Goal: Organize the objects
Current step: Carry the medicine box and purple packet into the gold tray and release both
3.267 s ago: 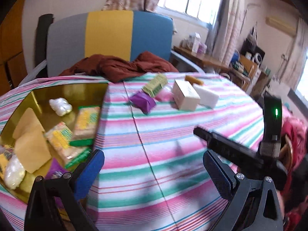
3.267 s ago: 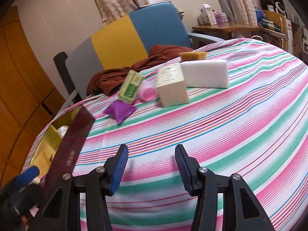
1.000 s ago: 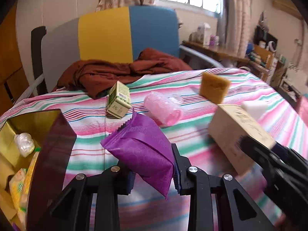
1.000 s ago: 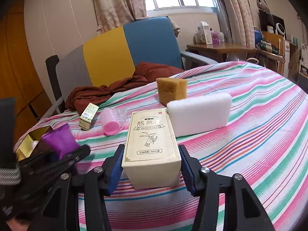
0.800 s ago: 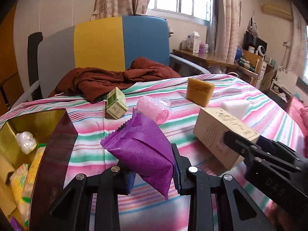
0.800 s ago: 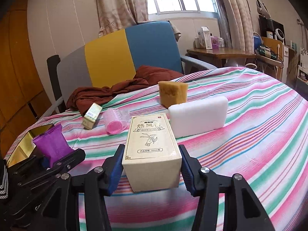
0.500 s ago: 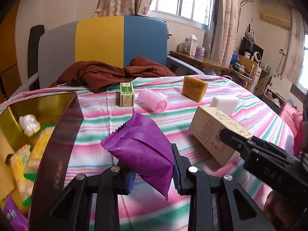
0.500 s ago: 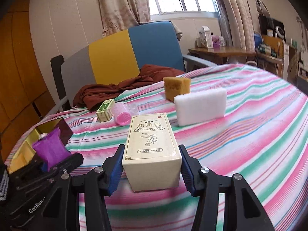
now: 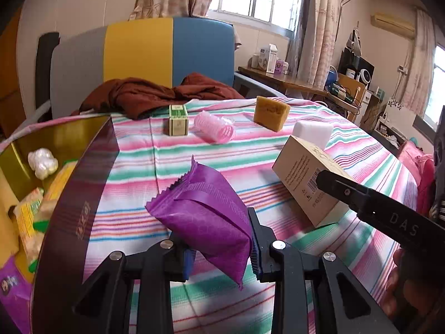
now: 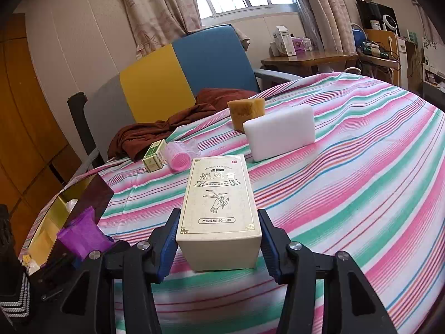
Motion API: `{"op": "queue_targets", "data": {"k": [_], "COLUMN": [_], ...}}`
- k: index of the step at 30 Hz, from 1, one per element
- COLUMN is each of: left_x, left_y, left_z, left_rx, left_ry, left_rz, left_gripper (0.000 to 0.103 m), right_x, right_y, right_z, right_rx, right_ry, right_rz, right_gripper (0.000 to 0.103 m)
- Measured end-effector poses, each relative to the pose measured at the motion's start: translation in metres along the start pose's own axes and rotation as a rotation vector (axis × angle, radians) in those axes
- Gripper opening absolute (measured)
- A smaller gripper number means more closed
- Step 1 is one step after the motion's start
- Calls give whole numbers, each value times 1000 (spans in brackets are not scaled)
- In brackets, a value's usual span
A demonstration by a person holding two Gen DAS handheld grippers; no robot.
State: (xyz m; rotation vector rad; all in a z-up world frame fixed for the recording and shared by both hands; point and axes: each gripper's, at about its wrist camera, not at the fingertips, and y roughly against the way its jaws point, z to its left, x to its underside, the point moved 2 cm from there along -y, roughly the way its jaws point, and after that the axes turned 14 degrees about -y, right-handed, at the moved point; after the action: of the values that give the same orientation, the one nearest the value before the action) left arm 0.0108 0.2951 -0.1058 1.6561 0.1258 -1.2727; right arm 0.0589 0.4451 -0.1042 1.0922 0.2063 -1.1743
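My left gripper (image 9: 221, 246) is shut on a purple snack packet (image 9: 205, 217) and holds it above the striped tablecloth, just right of the gold-lined box (image 9: 91, 172). My right gripper (image 10: 218, 243) is shut on a cream carton (image 10: 219, 208), which also shows in the left wrist view (image 9: 306, 178), held off the cloth. The purple packet shows at lower left in the right wrist view (image 10: 83, 236). On the table lie a green carton (image 9: 178, 119), a pink roller (image 9: 214, 129), a brown sponge (image 9: 271, 112) and a white sponge (image 10: 281, 130).
The gold-lined box holds several snack packets (image 9: 30, 214) and a white wad (image 9: 43, 160). A brown cloth (image 9: 150, 94) lies on the chair (image 9: 155, 50) behind the table. A side table with clutter (image 10: 308, 55) stands at the back right.
Both grippers have drawn back and to the left from the far objects, each carrying its item. The gold-lined box has come closer in the left wrist view.
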Motion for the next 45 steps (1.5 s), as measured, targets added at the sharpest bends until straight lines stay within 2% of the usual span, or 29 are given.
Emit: {"op": "queue_targets", "data": {"k": [4,8,13,20,25,30,35,41,45], "left_x": [7,11,9,5,8,14,22,32,43], "left_y": [5,22,47,78,100,120,140,149,149], "left_z": [2,-4,1,22,49,89,143,215,257], "left_rx": [22,30,66,72,55,11,-66,-181,-238], "left_ry": [13,-28,-7,31,90,170,257,323,368], "left_rz": [10,-18,-58,-109,-129,-137,-146,-122,-95], "left_gripper": [32,32,32,32,32,32,32,32,32], "right_x": [4,7,8,11,9,15,23,35,48], "right_y": [7,12,20,24,30,24,4,-36,-58], "right_z": [3,5,16,49,77,121,183,252,279], "right_rx": [-4,-10,-43,-98,-173,-257,-331,-356,-370], "right_ry": [-13,-26,-38,12,15,62,150,219,235], "right_rz": [5,12,11,15,17,64,156,291,356], "right_gripper": [53,53,52,52,52,52,52,52,52]}}
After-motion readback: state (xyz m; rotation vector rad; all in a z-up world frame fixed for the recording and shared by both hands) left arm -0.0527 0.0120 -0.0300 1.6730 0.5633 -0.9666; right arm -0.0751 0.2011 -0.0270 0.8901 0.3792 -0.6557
